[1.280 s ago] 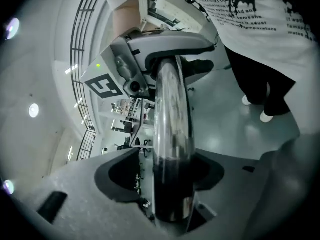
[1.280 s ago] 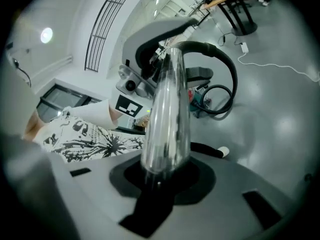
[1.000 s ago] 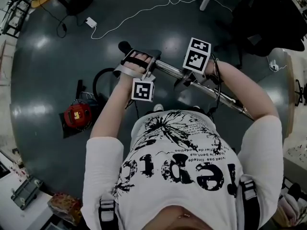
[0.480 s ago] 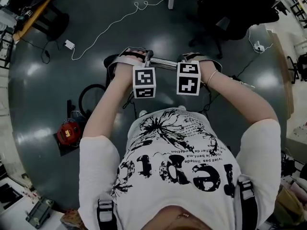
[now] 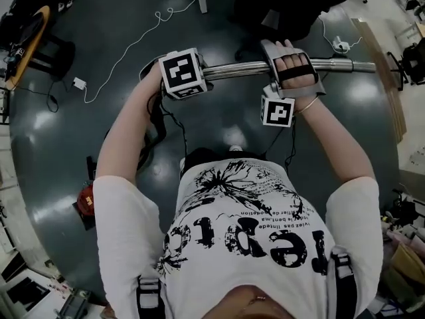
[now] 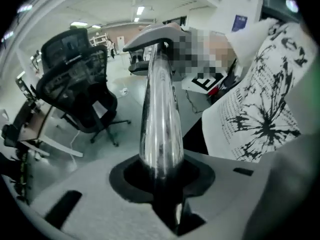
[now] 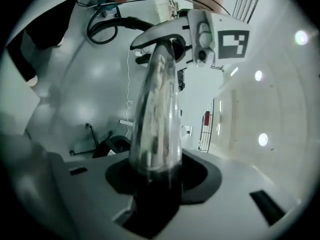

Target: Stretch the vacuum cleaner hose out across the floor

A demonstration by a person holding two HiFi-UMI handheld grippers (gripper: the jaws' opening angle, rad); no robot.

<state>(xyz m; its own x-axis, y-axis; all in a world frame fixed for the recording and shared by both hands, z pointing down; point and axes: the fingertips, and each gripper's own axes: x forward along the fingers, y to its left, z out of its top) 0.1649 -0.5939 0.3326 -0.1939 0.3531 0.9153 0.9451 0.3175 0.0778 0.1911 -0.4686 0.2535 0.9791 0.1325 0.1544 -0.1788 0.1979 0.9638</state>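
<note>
While the jaws of the left gripper [image 6: 161,181] are clamped tight on the shiny metal tube [image 6: 160,114], the jaws of the right gripper [image 7: 157,184] stand wide around the same tube. They have just been opening. The tube lies between them in the dark hollow, but the pads do not seem to squeeze it.

From each gripper the tube runs straight toward the other one. In the head view it is held level in front of the person's chest, across the picture. The left gripper is near its left end and the right gripper is further along, with a bare piece of tube going on beyond it to the right. One marker cube [image 5: 180,73] sits over the tube at the left gripper, and the other [image 5: 277,111] is just below the right hand.

The black vacuum cleaner hose [image 5: 154,128] hangs down from the left end of the tube, beside the left forearm, toward the dark floor [image 5: 60,131]. Its lower part is hidden behind the arm. The red vacuum cleaner [image 5: 85,201] stands on the floor at the lower left, half covered by the person's shoulder.

Farther away a thin white cable [image 5: 143,35] lies in curves on the floor. In the left gripper view a black office chair [image 6: 80,89] stands beyond the tube.
</note>
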